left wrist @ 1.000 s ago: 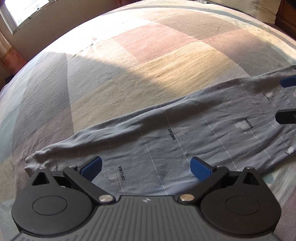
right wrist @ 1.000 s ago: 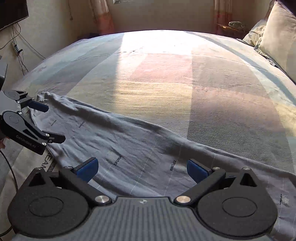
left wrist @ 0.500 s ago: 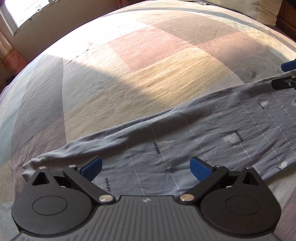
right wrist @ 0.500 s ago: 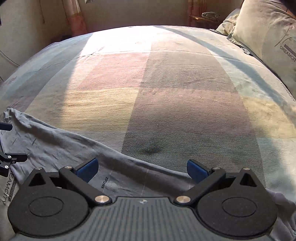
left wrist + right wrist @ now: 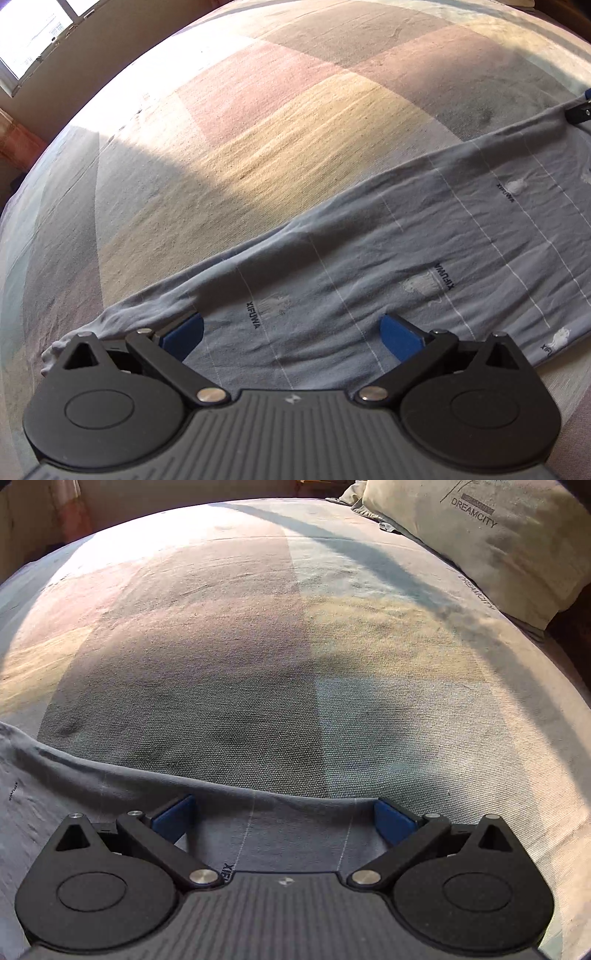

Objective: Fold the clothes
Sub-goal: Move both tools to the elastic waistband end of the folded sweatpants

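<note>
Grey cotton, lined with thin white stripes and printed here and there with "XIFUWA", makes up the garment [image 5: 369,266] that lies stretched in a long band across the bed [image 5: 277,122]. The bed's cover is a patchwork of pink, tan, grey and pale blue blocks, part sunlit and part in shadow.

From the left wrist view, the left gripper [image 5: 291,334] hangs low over the garment near its narrow, bunched end, its blue-padded fingers [image 5: 183,338] spread wide with the cloth lying flat between them. At the far right edge of that view a dark tip of the right gripper [image 5: 580,110] meets the garment's far corner.

From the right wrist view, the right gripper [image 5: 284,818] has its jaws wide apart too, set over the garment's folded upper edge [image 5: 258,794]; whether the pads actually touch the fabric is hard to tell. A beige pillow [image 5: 498,535] marked "DREAMCITY" sits at the bed's far right.
</note>
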